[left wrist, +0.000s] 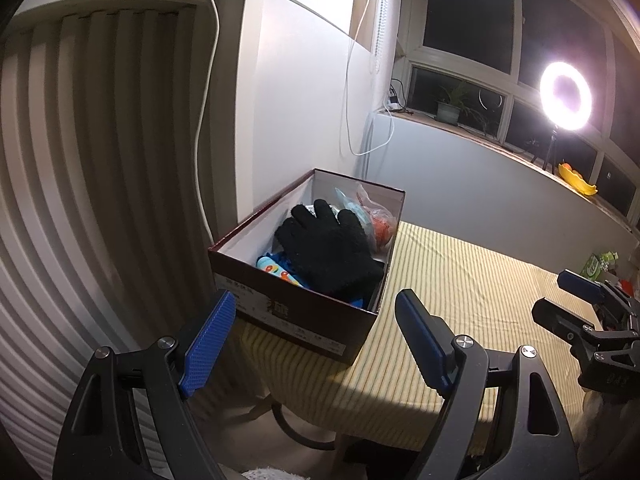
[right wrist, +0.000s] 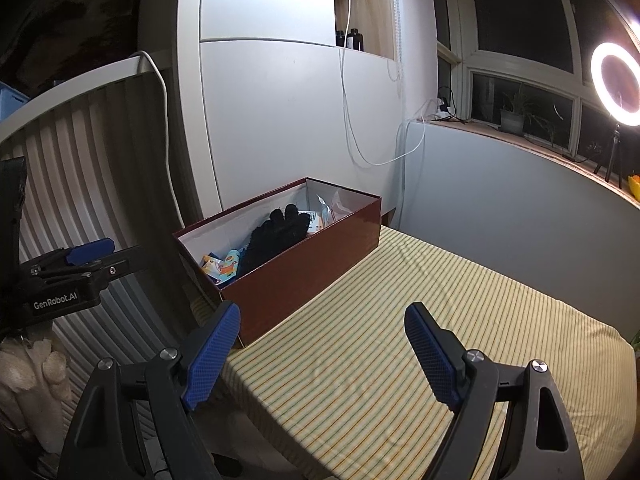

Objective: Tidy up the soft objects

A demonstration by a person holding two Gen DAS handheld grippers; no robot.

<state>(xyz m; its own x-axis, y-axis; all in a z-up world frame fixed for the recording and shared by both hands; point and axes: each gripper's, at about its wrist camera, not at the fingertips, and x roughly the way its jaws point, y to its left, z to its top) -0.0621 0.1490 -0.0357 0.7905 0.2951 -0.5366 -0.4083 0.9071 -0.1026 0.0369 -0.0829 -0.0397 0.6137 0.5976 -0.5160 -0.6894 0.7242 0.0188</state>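
A dark red box sits open at the far left corner of a table covered with a yellow striped cloth. Inside it a black glove lies on top of colourful packets, with more packets at the far end. The right gripper hangs above the near part of the cloth, its blue pads wide apart with nothing between them. The left gripper shows at the left edge, beside the box. A ring light glows on the windowsill.

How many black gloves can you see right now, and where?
1. A single black glove lies on top of the other items inside the open box at the table's left corner. A second could be buried underneath; neither view shows it.
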